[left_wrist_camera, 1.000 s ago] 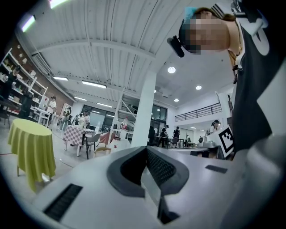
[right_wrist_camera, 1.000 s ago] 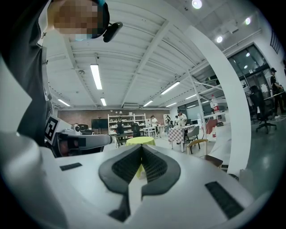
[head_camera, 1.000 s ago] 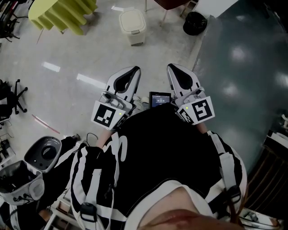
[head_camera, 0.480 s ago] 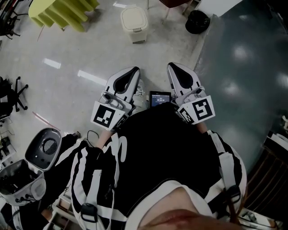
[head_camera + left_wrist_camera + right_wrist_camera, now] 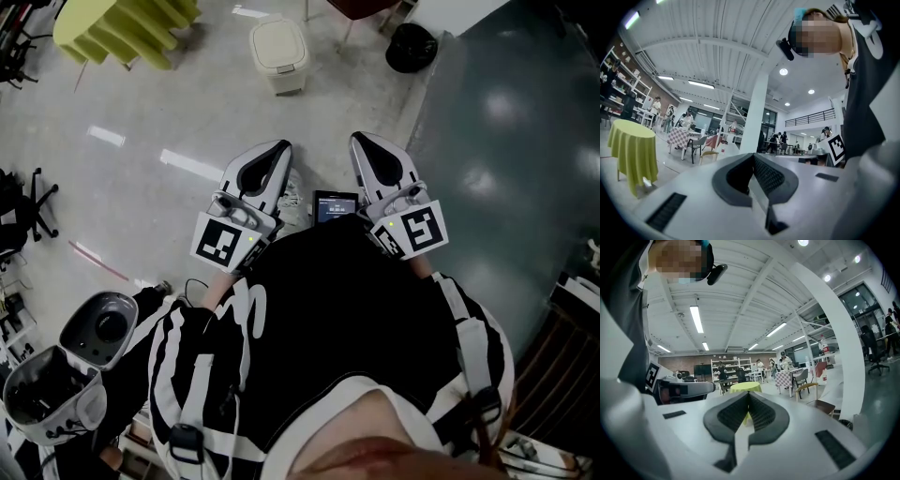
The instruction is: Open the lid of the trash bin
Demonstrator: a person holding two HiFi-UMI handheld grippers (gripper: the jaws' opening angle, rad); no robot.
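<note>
The left gripper [image 5: 274, 148] and right gripper [image 5: 362, 142] are pressed together, empty, with the trash bin [image 5: 278, 54] (lid down) well ahead of them.

Glossy floor [image 5: 159, 103] (matt plastic bin [image 5: 278, 49])

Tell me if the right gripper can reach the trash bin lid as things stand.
Probably not yet: the right gripper is held close to the person, while the trash bin stands well ahead across the floor. Nothing blocks the way.
</note>
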